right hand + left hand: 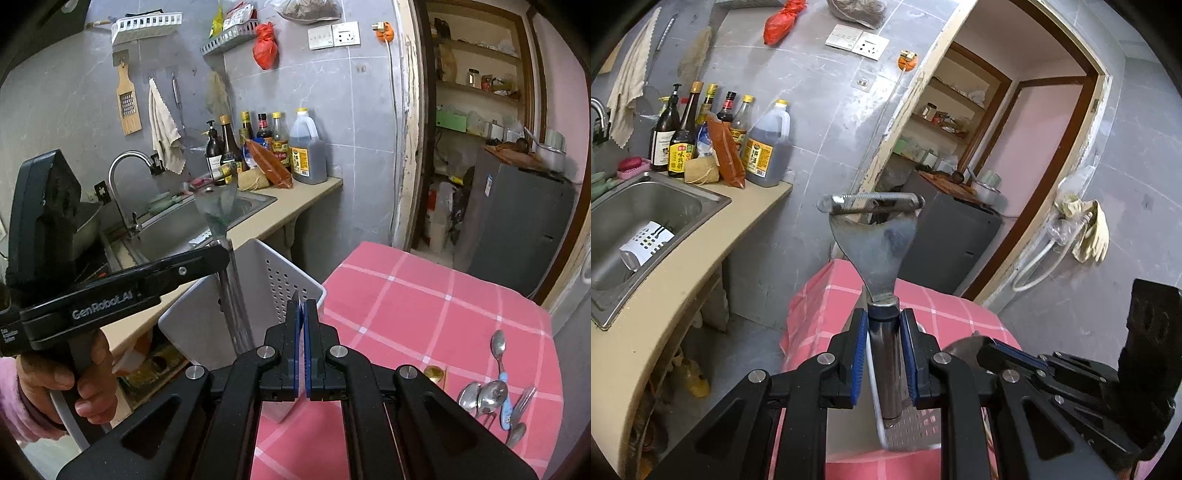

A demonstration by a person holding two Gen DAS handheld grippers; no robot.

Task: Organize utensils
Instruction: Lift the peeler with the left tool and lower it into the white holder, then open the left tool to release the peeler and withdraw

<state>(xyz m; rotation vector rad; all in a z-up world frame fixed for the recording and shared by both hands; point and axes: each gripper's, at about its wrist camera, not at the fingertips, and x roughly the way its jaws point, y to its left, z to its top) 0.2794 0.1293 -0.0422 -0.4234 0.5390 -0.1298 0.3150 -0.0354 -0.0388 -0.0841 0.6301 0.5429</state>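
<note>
two blue pads of the left gripper [882,354] clamp the peeler [874,236] by its steel handle, long axis running away from the camera, blade end up and far, over the white holder [908,432] on the pink checked cloth [820,295]; sink [646,210] and bottles [701,125] at left

right view: right gripper [303,350] shut, empty, by the holder; spoons [487,395] lie on the cloth at right, a hand [74,384] grips the left tool

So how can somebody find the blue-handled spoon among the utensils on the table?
Start at the pink checked tablecloth and go to its right edge, where loose cutlery lies in a heap. The blue-handled spoon runs through this heap; its neighbours are plain metal.
</note>
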